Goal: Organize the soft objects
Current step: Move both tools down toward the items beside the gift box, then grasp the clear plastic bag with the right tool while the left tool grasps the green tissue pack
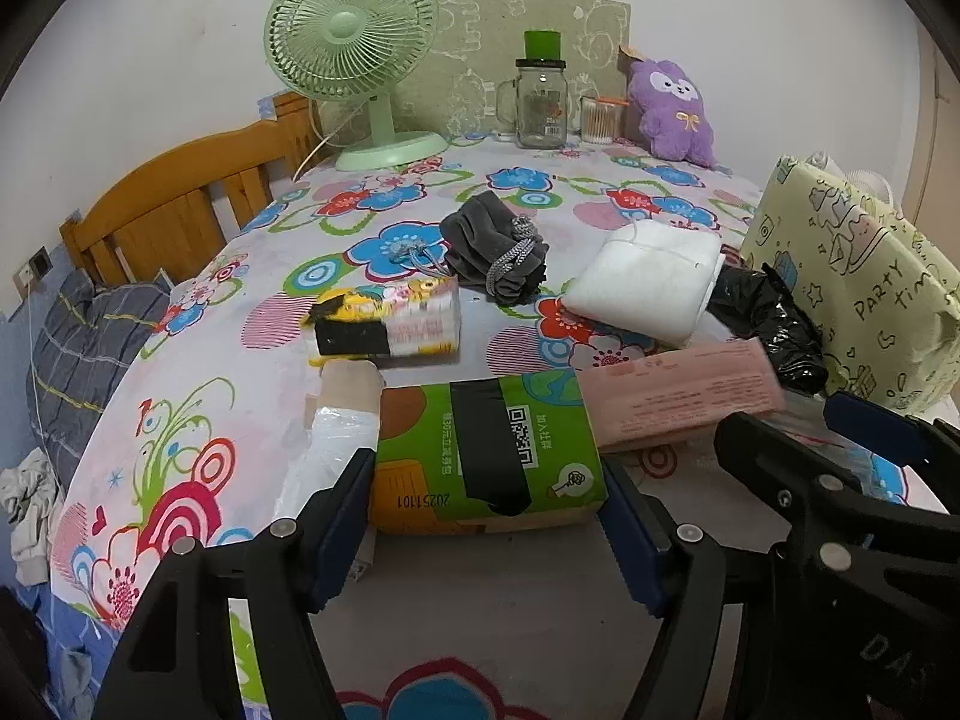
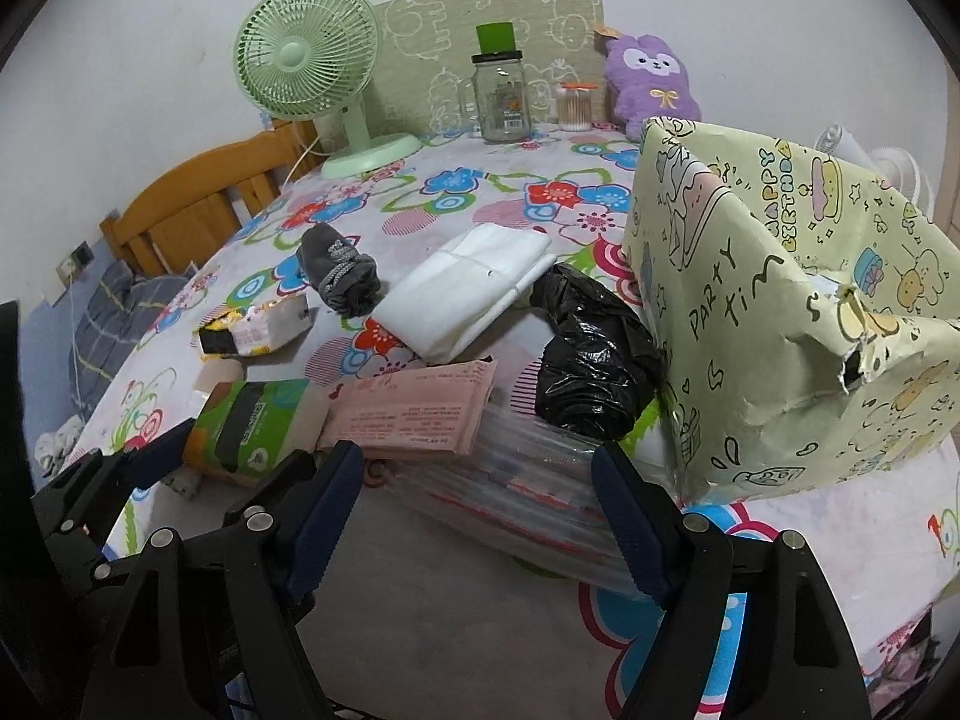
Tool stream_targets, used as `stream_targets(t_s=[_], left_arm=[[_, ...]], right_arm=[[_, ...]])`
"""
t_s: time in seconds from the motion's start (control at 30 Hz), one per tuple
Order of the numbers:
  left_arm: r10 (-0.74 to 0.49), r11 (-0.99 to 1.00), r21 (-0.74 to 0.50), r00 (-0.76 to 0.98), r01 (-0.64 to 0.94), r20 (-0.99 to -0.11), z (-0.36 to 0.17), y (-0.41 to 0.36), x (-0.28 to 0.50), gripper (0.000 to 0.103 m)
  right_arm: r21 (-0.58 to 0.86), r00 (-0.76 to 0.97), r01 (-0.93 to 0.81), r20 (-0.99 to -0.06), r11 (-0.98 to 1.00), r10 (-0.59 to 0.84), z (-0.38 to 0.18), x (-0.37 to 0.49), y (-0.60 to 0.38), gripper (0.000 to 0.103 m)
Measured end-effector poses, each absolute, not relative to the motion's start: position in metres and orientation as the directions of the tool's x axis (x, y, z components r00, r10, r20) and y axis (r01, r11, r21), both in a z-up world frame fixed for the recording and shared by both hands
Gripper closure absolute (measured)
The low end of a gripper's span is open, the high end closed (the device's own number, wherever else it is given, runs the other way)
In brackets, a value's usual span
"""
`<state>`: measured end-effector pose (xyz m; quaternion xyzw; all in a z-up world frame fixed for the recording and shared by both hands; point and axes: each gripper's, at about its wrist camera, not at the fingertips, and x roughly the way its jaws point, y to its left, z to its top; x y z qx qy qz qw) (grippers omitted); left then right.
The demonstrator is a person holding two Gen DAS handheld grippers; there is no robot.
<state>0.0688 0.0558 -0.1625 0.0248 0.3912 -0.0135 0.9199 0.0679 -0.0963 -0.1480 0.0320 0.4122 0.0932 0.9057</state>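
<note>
A: The green and orange soft tissue pack [image 1: 489,456] lies near the front edge of the flower-print tablecloth [image 1: 198,420], and the left gripper [image 1: 489,516] has its blue pads wide apart on either side of it. Touching or not?

B: Close on both sides, but I can't say the pads are pressing. It looks like the approach to a grasp. I'd centre the pack between the fingers, close slowly and squeeze only until it holds, since it will give.

A: And the right gripper [image 2: 477,510]?

B: Open wide too, holding nothing, its fingers flanking a clear plastic packet [image 2: 528,480] with a flat pink paper packet [image 2: 414,408] lying partly on top. Lifting the clear one would likely tip the pink one off.

A: What does each camera add?

B: The left view shows the tissue pack's QR label and a white plastic-wrapped bundle [image 1: 342,432] just beside it. The right view shows the crumpled black plastic bag [image 2: 591,354] whole, resting by the yellow-green party-print wrapped box [image 2: 780,324], and that box's torn corner. Both see the folded white cloth [image 2: 474,288] and grey drawstring pouch [image 2: 342,276] farther back.
</note>
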Motion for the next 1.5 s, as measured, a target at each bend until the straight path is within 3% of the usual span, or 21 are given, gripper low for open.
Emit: stream_targets(t_s=[0.13, 0.53, 0.8, 0.87, 1.03, 1.13, 1.23, 1.5], left_arm=[[-0.01, 0.998, 0.039, 0.706, 0.053, -0.708, -0.157, 0.055, 0.062, 0.029], [0.002, 0.998, 0.051, 0.709, 0.049, -0.705, -0.156, 0.058, 0.052, 0.029], [-0.003, 0.995, 0.066, 0.689, 0.074, -0.724, -0.164, 0.05, 0.053, 0.029], [-0.017, 0.996, 0.05, 0.688, 0.077, -0.725, -0.164, 0.049, 0.055, 0.029], [-0.027, 0.996, 0.04, 0.687, 0.082, -0.726, -0.164, 0.044, 0.061, 0.029], [-0.035, 0.996, 0.035, 0.685, 0.087, -0.728, -0.164, 0.042, 0.064, 0.029], [-0.045, 0.995, 0.026, 0.686, 0.092, -0.726, -0.162, 0.039, 0.067, 0.029], [-0.044, 0.996, 0.023, 0.696, 0.087, -0.717, -0.152, 0.037, 0.069, 0.029]], right_arm=[[0.136, 0.634, -0.152, -0.747, 0.979, 0.202, -0.143, 0.064, -0.095, 0.028], [0.135, 0.622, -0.169, -0.754, 0.976, 0.212, -0.143, 0.059, -0.093, 0.028], [0.022, 0.605, -0.149, -0.789, 0.989, 0.109, -0.155, 0.07, -0.095, 0.029], [0.021, 0.61, -0.13, -0.786, 0.991, 0.097, -0.155, 0.072, -0.097, 0.035], [0.025, 0.621, -0.166, -0.774, 0.986, 0.124, -0.152, 0.074, -0.09, 0.067], [0.04, 0.615, -0.193, -0.774, 0.98, 0.152, -0.152, 0.077, -0.085, 0.08], [0.073, 0.605, -0.203, -0.775, 0.976, 0.184, -0.151, 0.078, -0.083, 0.089], [0.132, 0.599, -0.194, -0.769, 0.972, 0.224, -0.144, 0.081, -0.086, 0.093]])
